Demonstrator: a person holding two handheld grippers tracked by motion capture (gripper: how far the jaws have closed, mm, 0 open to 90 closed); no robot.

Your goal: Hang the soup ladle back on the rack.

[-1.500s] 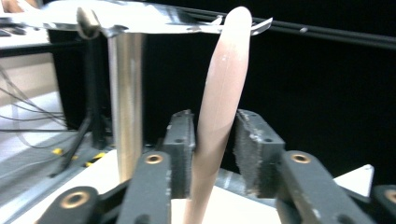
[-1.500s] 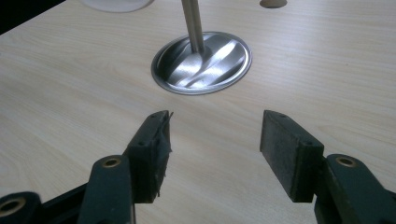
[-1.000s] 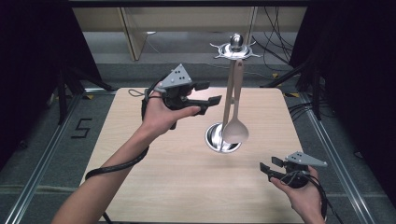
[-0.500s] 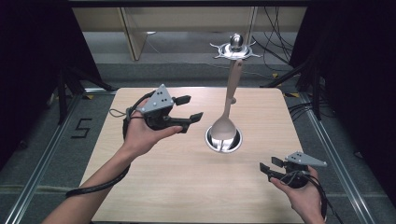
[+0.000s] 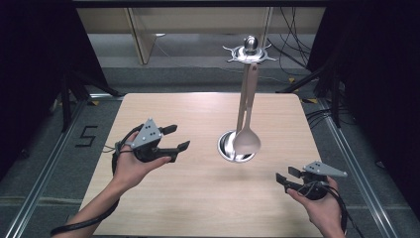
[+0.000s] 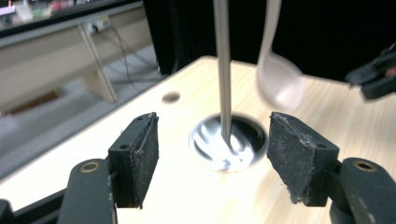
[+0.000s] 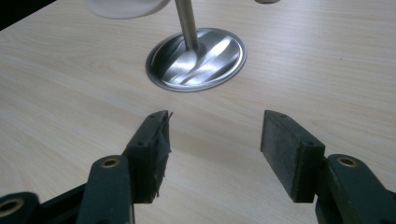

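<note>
The spoon (image 5: 246,141) (hanging on its stand (image 5: 236,147)) is between and apart from both released, empty grippers.

You have even overhead light on the table (image 5: 198,198); black surrounds stay dim. Shadows under the hands are soft and faint. The steel base (image 7: 196,58) throws streaked glare in your right gripper view. In your left gripper view the hanging spoon (image 6: 278,79) is motion-blurred, and the background behind it is soft. The high view is mildly grainy.
</note>
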